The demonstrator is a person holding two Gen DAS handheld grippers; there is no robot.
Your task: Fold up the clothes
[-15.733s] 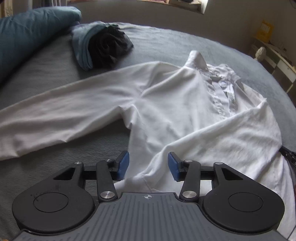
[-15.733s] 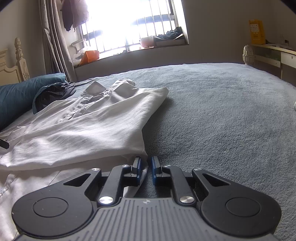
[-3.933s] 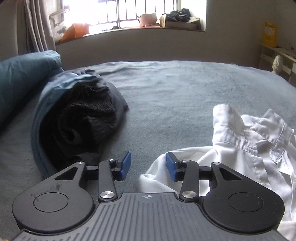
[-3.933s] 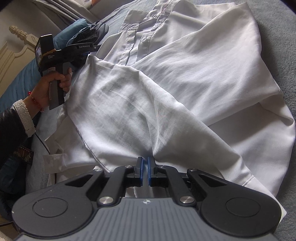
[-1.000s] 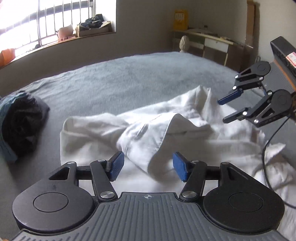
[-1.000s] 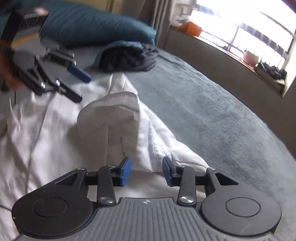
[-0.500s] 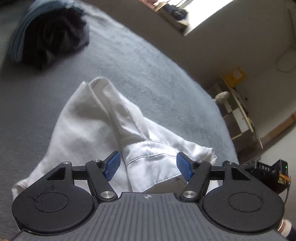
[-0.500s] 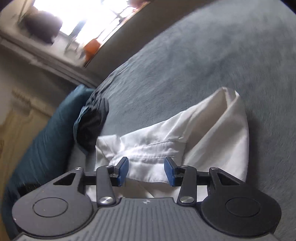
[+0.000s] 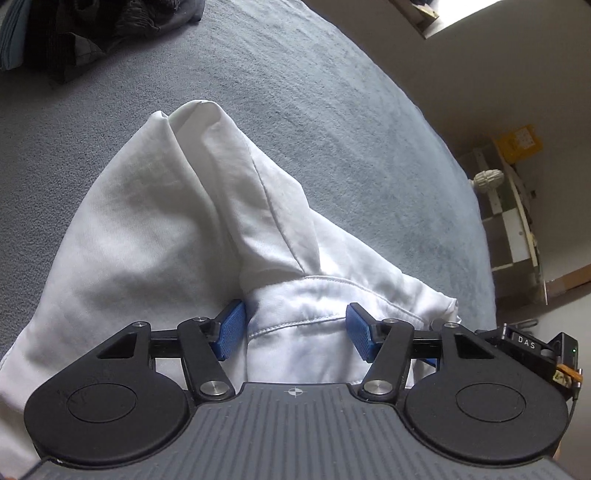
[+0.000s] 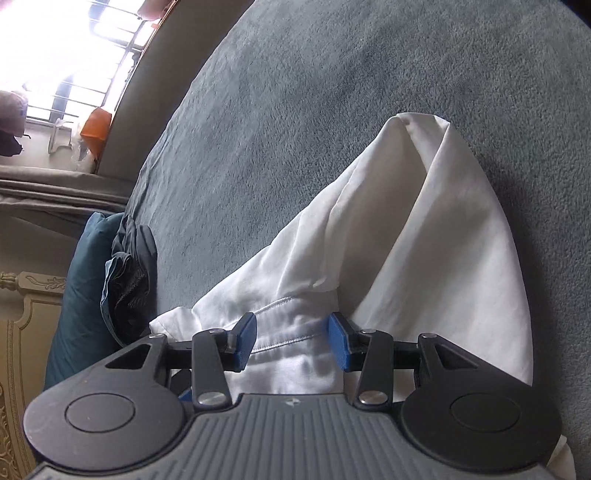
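A white shirt [image 9: 166,229], folded into a narrow bundle, lies on the grey bed cover [image 9: 332,110]. My left gripper [image 9: 295,330] has the stitched near end of the shirt between its blue pads; its jaws are closing, and the left pad [image 9: 231,328] presses against the bunched cloth. In the right wrist view the same shirt [image 10: 424,258] runs away from me to a pointed far end. My right gripper [image 10: 291,341] is shut on the seamed end of it, with wrinkled cloth filling the gap between the pads. The two grippers meet at this end from opposite sides.
A pile of dark clothes [image 9: 92,29] lies on the bed beyond the shirt, beside a teal pillow [image 10: 77,314] and a cream headboard [image 10: 22,350]. A barred window [image 10: 74,55] and a shelf unit [image 9: 517,221] stand past the bed's edges. Grey bed cover [image 10: 295,129] surrounds the shirt.
Both grippers have rolled and sunk towards the bed with the shirt end between their jaws. The shirt now lies as a narrower bundle. The left jaws widened, then narrowed.
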